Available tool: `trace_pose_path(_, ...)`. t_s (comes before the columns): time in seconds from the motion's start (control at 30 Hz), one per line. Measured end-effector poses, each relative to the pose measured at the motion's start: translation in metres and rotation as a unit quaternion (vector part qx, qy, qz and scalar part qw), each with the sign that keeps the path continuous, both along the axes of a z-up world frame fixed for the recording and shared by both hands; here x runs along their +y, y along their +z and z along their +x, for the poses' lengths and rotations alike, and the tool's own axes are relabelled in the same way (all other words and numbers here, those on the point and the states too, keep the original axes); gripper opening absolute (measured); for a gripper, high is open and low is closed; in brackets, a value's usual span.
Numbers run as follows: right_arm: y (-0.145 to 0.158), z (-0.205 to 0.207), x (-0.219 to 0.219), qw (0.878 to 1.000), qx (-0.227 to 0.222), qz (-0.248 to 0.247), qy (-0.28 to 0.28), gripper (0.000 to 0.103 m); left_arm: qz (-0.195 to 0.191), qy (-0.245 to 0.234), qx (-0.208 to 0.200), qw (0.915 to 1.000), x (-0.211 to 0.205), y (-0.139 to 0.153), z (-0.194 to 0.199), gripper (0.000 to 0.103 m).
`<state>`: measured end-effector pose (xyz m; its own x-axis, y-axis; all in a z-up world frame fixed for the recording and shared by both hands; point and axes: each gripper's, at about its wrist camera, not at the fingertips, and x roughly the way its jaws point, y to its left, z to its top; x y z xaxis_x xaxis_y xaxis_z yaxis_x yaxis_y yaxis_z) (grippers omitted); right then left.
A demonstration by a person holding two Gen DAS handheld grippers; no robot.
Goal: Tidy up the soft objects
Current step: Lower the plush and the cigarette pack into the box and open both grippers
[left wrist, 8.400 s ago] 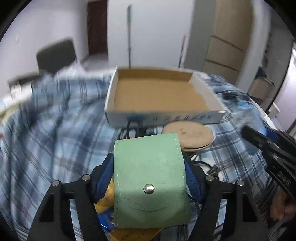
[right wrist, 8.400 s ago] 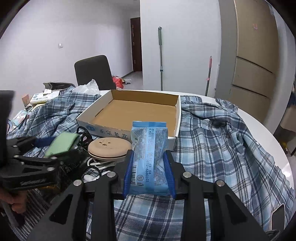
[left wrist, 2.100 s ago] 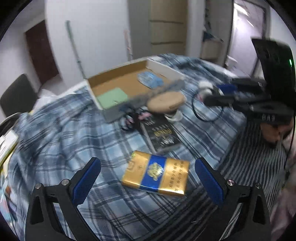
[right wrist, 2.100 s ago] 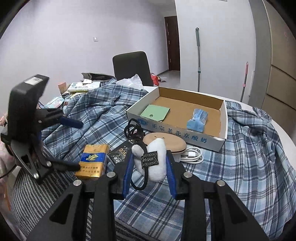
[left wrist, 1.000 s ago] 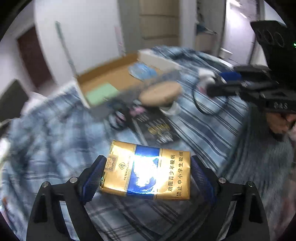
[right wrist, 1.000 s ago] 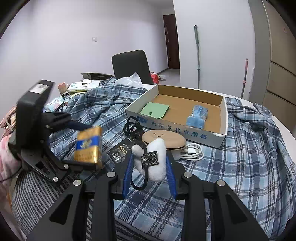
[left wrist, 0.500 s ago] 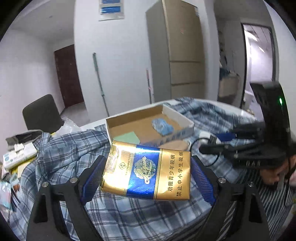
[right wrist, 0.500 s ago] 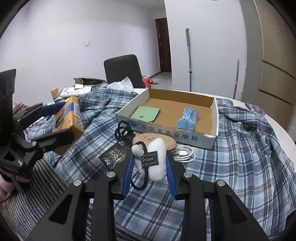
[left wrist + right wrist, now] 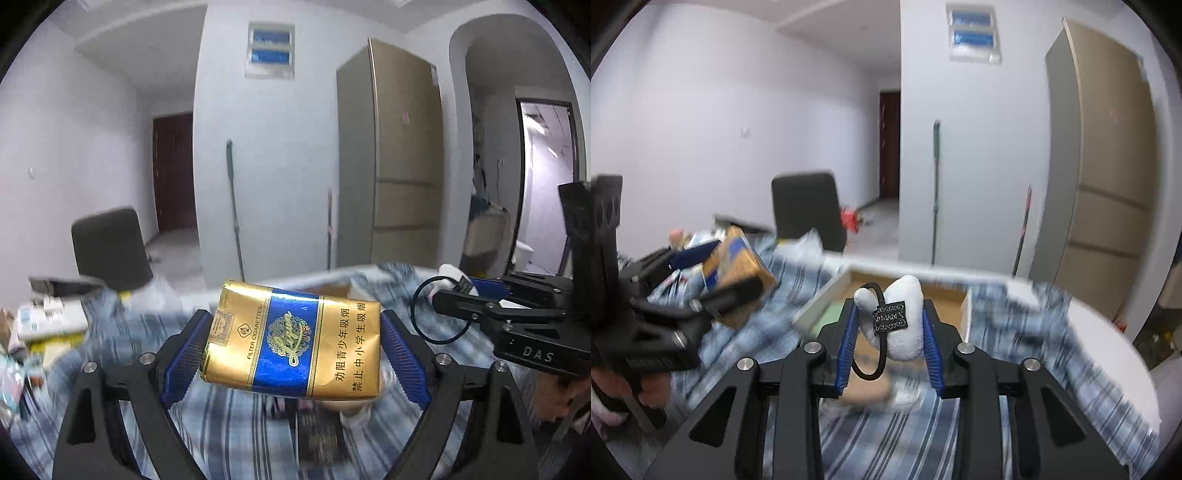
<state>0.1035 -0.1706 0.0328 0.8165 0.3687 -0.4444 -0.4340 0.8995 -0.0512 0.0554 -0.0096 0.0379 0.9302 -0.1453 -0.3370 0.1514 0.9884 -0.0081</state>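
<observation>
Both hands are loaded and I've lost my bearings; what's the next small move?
Probably carry the right gripper forward and lower its white plush into the box. The jaws already hold it just short of the box, while the left gripper holds the cigarette pack off to the side.

Soft, even indoor light; fisheye corners vignette black, walls bow, and motion blur smears the plaid cloth across both lower frames.

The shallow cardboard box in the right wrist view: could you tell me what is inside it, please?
Inside the shallow cardboard box a flat green item shows; the white plush toy in the right claw covers the rest.
</observation>
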Motion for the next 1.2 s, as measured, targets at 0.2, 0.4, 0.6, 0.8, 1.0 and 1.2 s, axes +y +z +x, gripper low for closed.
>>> trace_pose_path(0.2,0.019,0.033,0.009,0.998,-0.047,0.012,-0.032,0.032,0.003,0.013,-0.049,0.9987,-0.007,0.026,0.030,0.091)
trace_pose_path(0.4,-0.003,0.074,0.007,0.998,-0.020,0.039,-0.054,0.032,-0.012,0.030,-0.080,0.9963,-0.005,0.031,0.059,0.091)
trace_pose_path(0.6,-0.041,0.089,0.001,0.997,-0.012,0.057,-0.046,0.032,-0.007,0.031,-0.071,0.9970,-0.003,0.003,0.092,0.092)
trace_pose_path(0.8,-0.067,0.098,-0.004,0.997,-0.026,0.054,-0.051,0.032,-0.013,0.027,-0.045,0.9985,0.001,-0.031,0.108,0.092)
trace_pose_path(1.0,-0.090,0.101,0.006,0.998,-0.016,0.033,-0.047,0.033,0.008,0.034,-0.049,0.9982,-0.003,-0.057,0.119,0.092)
trace_pose_path(1.2,-0.089,0.095,0.012,0.999,-0.033,0.020,-0.036,0.033,0.016,0.036,-0.045,0.9982,-0.003,-0.076,0.120,0.092)
